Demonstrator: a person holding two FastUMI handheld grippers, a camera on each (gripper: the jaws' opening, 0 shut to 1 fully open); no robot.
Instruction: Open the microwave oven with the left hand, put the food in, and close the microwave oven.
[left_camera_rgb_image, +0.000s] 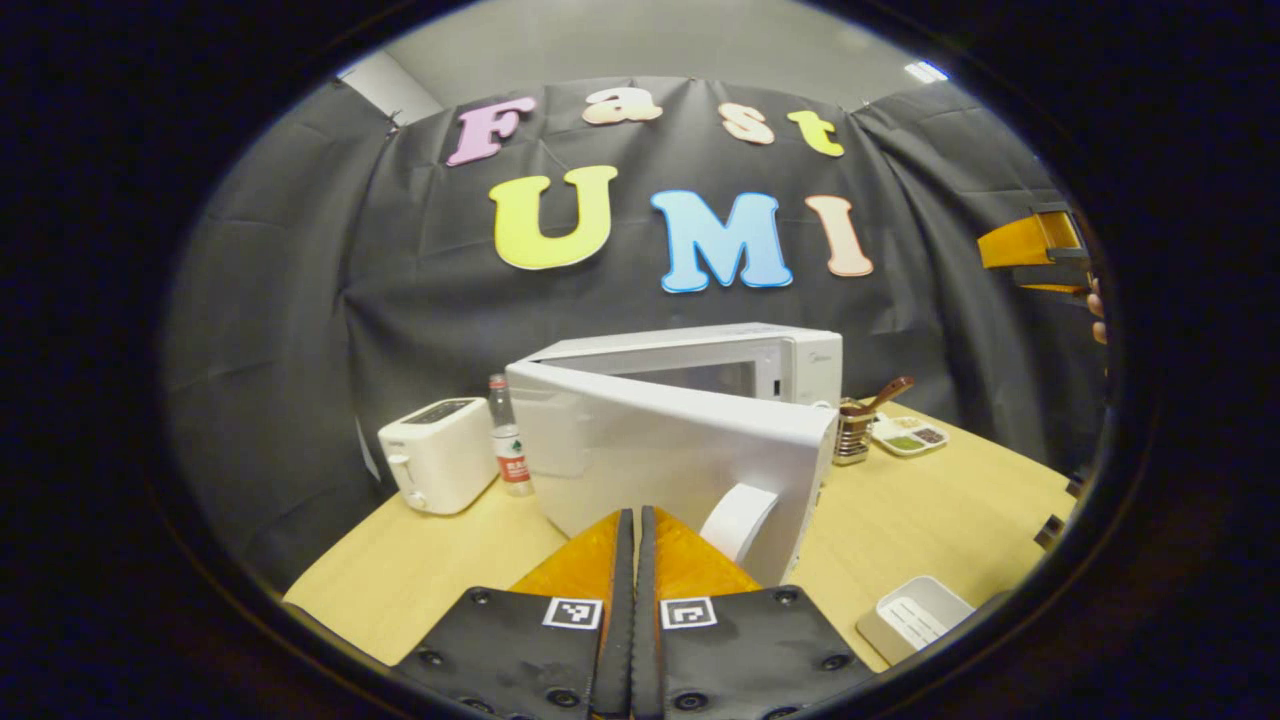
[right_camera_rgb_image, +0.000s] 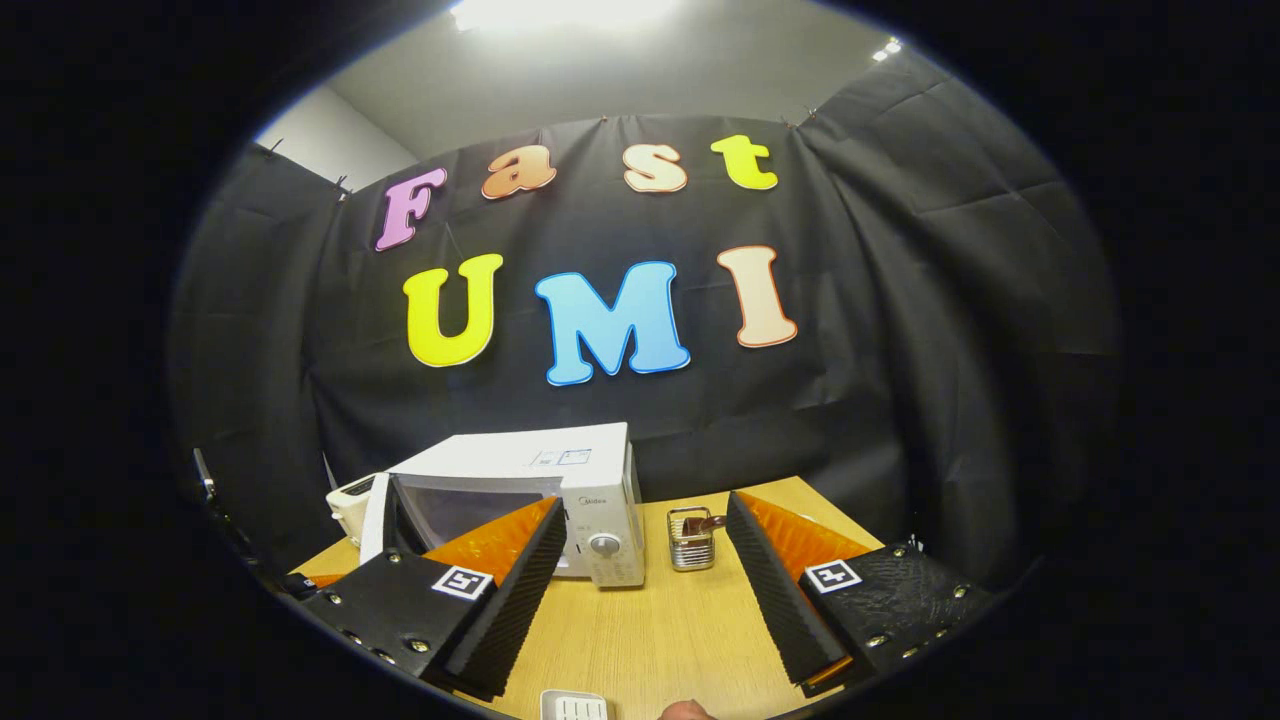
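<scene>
Left gripper (left_camera_rgb_image: 634, 520): fingers pressed flat together, nothing between them, tips just short of the curved white handle (left_camera_rgb_image: 738, 520) on the microwave door (left_camera_rgb_image: 665, 450). Right gripper (right_camera_rgb_image: 645, 545): fingers spread wide, empty, held above the table (right_camera_rgb_image: 650, 630); in the left gripper view it sits high at the far right edge, well clear of the oven. Small white ribbed tray (left_camera_rgb_image: 915, 618) lies near the table's front edge, right of the left gripper; its end also appears at the bottom of the right gripper view. Microwave oven (right_camera_rgb_image: 560, 500) stands mid-table toward the back, a white, boxy, smooth-sided cabinet with a round knob (right_camera_rgb_image: 604, 544) on its right-hand control panel. Door swung out on its left hinge, roughly half open, leaving the cavity mouth exposed on the right; the door's free edge with the handle points toward the left gripper. Open light wood-grain tabletop to the right of the door and in front of the oven. Left of the oven: a clear bottle (left_camera_rgb_image: 511, 450) with a red label, then a white toaster (left_camera_rgb_image: 440, 455), both near the table's left edge. Right of the oven: a slatted metal holder (right_camera_rgb_image: 691, 538) with a wooden utensil, and beyond it a divided white dish (left_camera_rgb_image: 908, 436).
</scene>
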